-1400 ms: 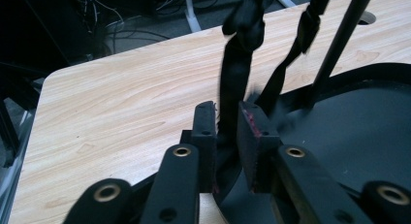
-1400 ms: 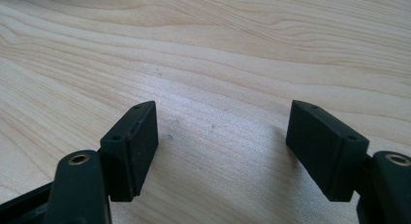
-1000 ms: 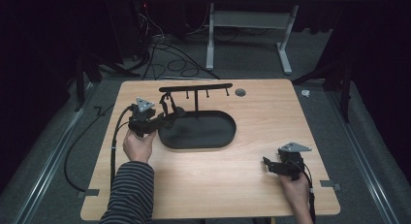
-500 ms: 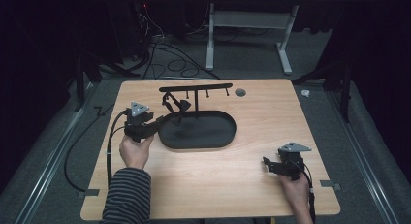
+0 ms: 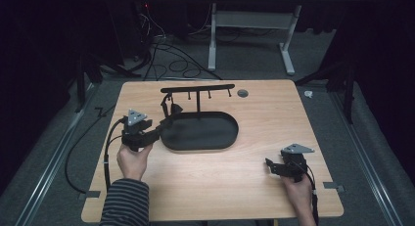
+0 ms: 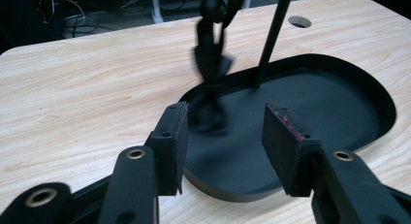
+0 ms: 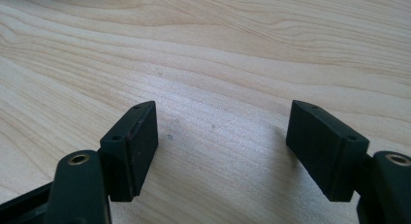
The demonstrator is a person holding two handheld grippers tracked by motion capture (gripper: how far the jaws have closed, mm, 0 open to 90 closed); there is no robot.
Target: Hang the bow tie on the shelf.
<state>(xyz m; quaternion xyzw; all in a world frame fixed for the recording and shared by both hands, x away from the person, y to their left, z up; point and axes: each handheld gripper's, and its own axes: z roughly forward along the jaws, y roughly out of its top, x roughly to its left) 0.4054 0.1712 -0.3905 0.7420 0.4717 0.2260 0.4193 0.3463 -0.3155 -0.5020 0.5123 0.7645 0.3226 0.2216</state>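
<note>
A black stand has an oval base tray (image 5: 210, 135) and an upright post (image 6: 271, 35) that carries a crossbar (image 5: 198, 88) with small hooks. A small dark item (image 5: 171, 108) hangs from the bar's left end over the tray's left edge and looks blurred in the left gripper view (image 6: 211, 49). My left gripper (image 5: 159, 130) sits just left of the tray and points at that item from a short way off. Its jaws (image 6: 225, 132) have just been opening, and nothing is between them. My right gripper (image 5: 270, 166) rests low over the bare wood at the front right, open and empty (image 7: 220, 136).
The wooden table (image 5: 254, 187) has a round cable hole (image 5: 242, 93) behind the stand. A black cable (image 5: 110, 147) loops off the table's left edge from the left gripper. A white desk frame (image 5: 249, 35) and floor cables lie beyond the far edge.
The left gripper has drawn back from the hanging item, to the left and toward the person, and its jaws have spread wider. The right gripper has kept still.
</note>
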